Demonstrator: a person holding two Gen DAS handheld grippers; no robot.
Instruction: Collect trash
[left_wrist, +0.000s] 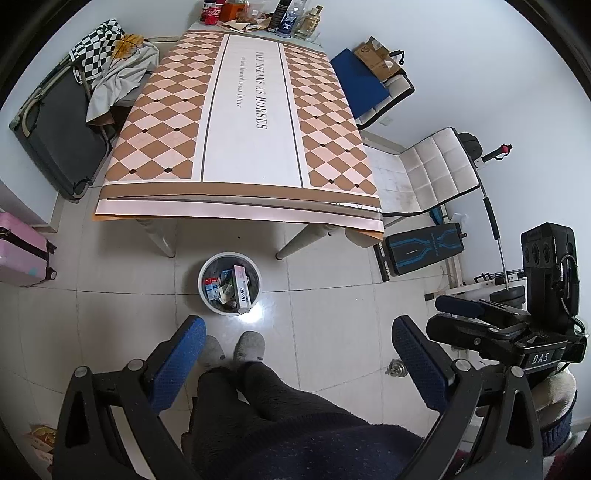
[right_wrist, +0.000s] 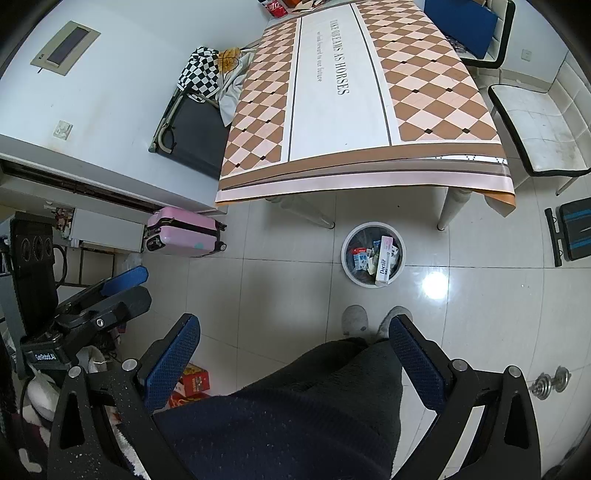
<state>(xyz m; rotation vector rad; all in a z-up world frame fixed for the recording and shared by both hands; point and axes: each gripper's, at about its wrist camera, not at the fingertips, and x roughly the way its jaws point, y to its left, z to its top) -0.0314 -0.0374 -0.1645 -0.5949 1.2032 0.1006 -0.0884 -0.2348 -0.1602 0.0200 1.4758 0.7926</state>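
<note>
A: Bin position first. Round white plastic waste bin (left_wrist: 229, 283) stands on the pale tiled floor (left_wrist: 332, 295), just off the near end of the table with the orange-and-cream diamond-pattern cloth (left_wrist: 240, 110), between its two near legs and the person's grey slippers (left_wrist: 250, 345).

B: Contents?

A: Already holds small cartons and wrappers. A long white box printed "Doctor" (left_wrist: 244, 288) leans inside, long axis running away from the person toward the table, top end poking above the rim.

B: Claws?

A: Left gripper (left_wrist: 297, 354) spread wide, blue pads apart, nothing between them. Right gripper (right_wrist: 295, 354) likewise wide and empty. Both held high, looking down over the person's dark trousers.

B: Which is nearer the bin?

A: By my reading, the left. In its view the bin sits just ahead of the left-hand blue pad, slightly left of centre. In the right wrist view the bin lies ahead and a little right of centre, farther up the frame.

B: Loose trash to fetch?

A: Tabletop near half is bare; bottles and paper (left_wrist: 258, 18) crowd the far end. Red cartons on the floor (right_wrist: 194, 382) lie beside the right gripper's left pad. Whether either counts as trash, cannot tell.
</note>
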